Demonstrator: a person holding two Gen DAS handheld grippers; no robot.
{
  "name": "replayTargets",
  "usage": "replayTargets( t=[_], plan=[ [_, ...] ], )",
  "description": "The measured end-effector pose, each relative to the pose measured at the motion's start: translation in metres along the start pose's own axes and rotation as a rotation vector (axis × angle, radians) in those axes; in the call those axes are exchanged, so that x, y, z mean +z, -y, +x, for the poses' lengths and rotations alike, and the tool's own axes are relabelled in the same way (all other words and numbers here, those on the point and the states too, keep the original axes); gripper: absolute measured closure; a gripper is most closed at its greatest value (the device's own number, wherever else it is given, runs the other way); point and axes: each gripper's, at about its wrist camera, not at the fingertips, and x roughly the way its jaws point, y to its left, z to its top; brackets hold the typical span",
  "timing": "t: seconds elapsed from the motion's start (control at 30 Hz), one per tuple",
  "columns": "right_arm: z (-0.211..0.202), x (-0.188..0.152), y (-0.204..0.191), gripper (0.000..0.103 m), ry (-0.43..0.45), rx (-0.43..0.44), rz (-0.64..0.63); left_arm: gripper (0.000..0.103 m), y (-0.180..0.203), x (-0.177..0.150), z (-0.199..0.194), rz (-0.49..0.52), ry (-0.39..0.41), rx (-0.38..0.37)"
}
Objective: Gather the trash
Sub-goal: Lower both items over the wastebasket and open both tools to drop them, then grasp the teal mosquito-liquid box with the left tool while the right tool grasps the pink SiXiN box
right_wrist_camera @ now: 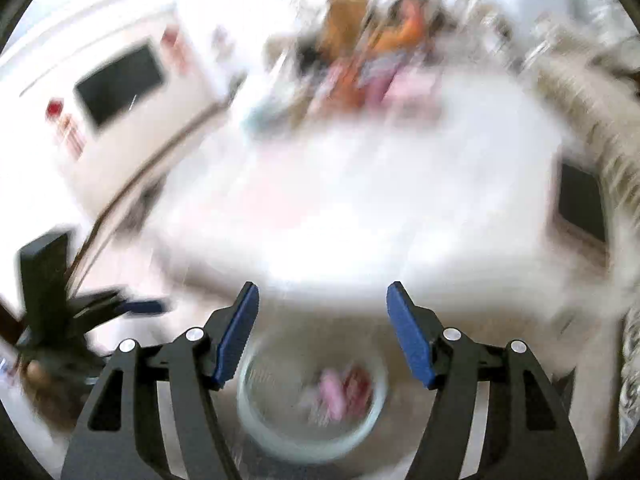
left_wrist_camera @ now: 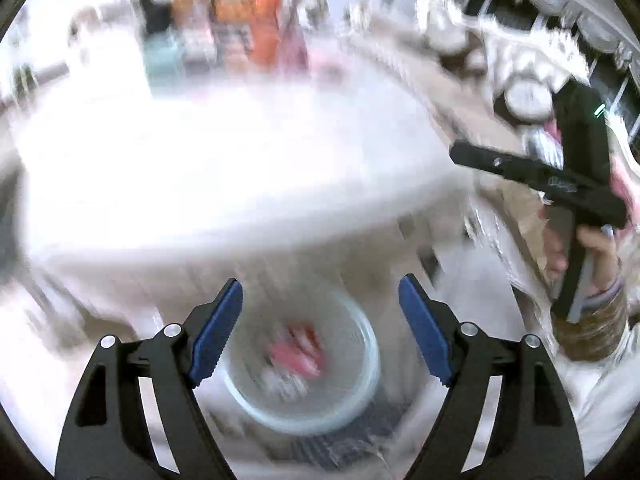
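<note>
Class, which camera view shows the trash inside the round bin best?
The left wrist view: the bin shows red and pink trash between the tool's tips. The right wrist view shows the same bin, its trash more smeared by blur.

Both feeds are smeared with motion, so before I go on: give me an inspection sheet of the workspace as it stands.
Surface: round white table, centre looks bare; glare and blur hide detail.
Job's things: pale round bin below the table edge, pink and red trash inside.
Clutter: blurred orange and pink items at the table's far edge.
Grippers: left gripper open, empty; right gripper open, empty; both above the bin.
Cables: nothing seen.
Surroundings: dark screen on a pale wall; a hand holding the other gripper's handle.
</note>
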Motion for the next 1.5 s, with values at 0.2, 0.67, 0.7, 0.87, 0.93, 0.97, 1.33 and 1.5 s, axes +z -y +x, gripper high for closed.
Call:
replayTargets(
  t=[0.2, 0.67, 0.7, 0.87, 0.93, 0.97, 1.33, 1.5],
  plan=[
    [0.080, 0.091, 0.028, 0.036, 0.054, -0.119, 0.047, 0.019, -0.067, 0.118, 0.017, 0.000, 0.155, 0.238],
    [0.175, 0.139, 0.040, 0.036, -0.065, -0.257, 0.027, 0.019, -0.177, 0.235, 0.144, -0.225, -0.012, 0.293],
    [0.177, 0.139, 0.039, 0.036, -0.068, -0.258, 0.027, 0.019, -0.178, 0.237, 0.148, -0.223, -0.020, 0.287],
    [0.185, 0.140, 0.045, 0.036, -0.089, -0.265, 0.037, 0.019, -0.182, 0.243, 0.157, -0.178, -0.045, 0.300],
    [0.186, 0.140, 0.047, 0.036, -0.095, -0.262, 0.040, 0.019, -0.187, 0.243, 0.154, -0.170, -0.053, 0.319],
    [0.187, 0.140, 0.046, 0.036, -0.097, -0.259, 0.037, 0.019, -0.191, 0.243, 0.152, -0.172, -0.055, 0.318],
    [0.198, 0.145, 0.042, 0.036, -0.129, -0.254, -0.016, 0.019, -0.196, 0.244, 0.168, -0.115, -0.119, 0.279],
    [0.208, 0.144, 0.042, 0.036, -0.169, -0.264, -0.014, 0.019, -0.212, 0.246, 0.170, -0.170, -0.125, 0.320]
  ],
)
